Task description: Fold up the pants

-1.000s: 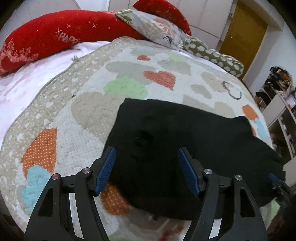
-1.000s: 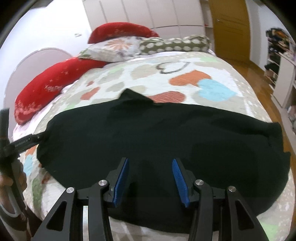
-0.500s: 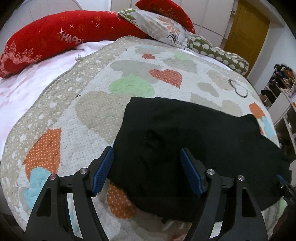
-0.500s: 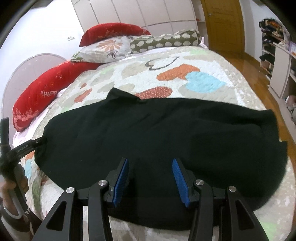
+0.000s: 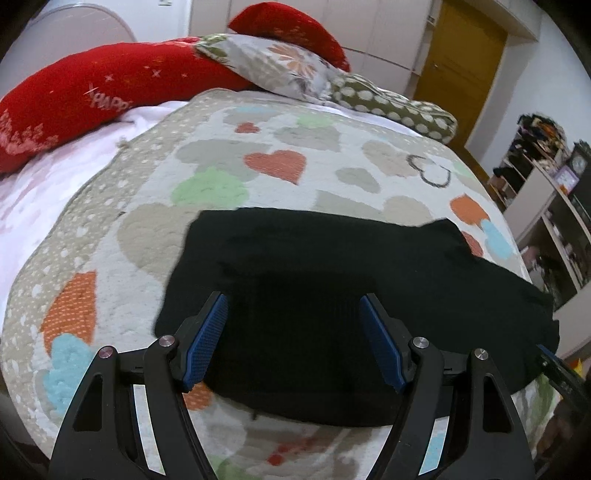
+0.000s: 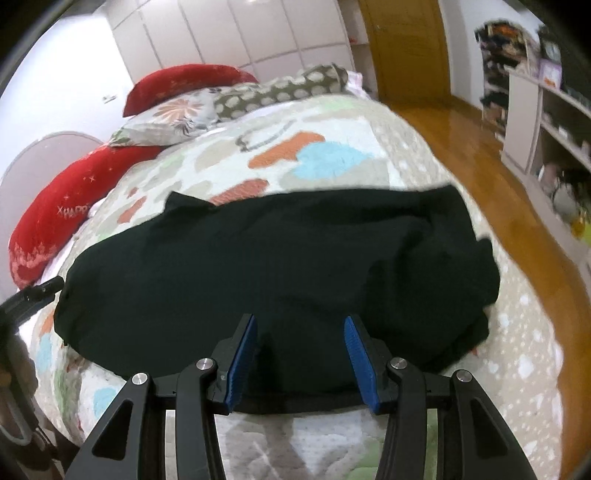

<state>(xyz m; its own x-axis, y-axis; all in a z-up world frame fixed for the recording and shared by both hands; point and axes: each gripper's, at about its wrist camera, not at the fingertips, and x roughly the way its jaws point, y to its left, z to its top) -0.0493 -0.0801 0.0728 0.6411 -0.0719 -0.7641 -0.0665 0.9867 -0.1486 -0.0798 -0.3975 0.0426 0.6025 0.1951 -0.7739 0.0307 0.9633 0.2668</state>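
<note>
The black pants (image 5: 332, 295) lie spread flat across the near half of the heart-patterned quilt (image 5: 221, 177), running from about nine o'clock to three o'clock in front of the person. Their right end is bunched and rumpled (image 6: 461, 266) close to the edge of the bed, beside the wooden floor (image 6: 461, 125).

The left gripper (image 5: 293, 339) hangs over the left end of the pants at about six o'clock in its own view, angled downward, its blue pads (image 5: 207, 339) spread wide with only flat cloth seen between them; they grip nothing. From the right wrist view its black frame (image 6: 33, 295) shows at nine o'clock, at the pants' left edge.

The right gripper (image 6: 301, 350) hovers over the near hem at six o'clock, pads (image 6: 242, 354) parted to a middling gap, released, with no fabric pinched.

At the head of the bed, toward twelve o'clock, sit a long red pillow (image 5: 92, 92), a floral pillow (image 5: 280, 70), a spotted green bolster (image 5: 391, 107) and a second red cushion (image 5: 288, 29). A brown door (image 5: 461, 70) stands at one o'clock and cluttered shelves (image 5: 546, 206) at three.
</note>
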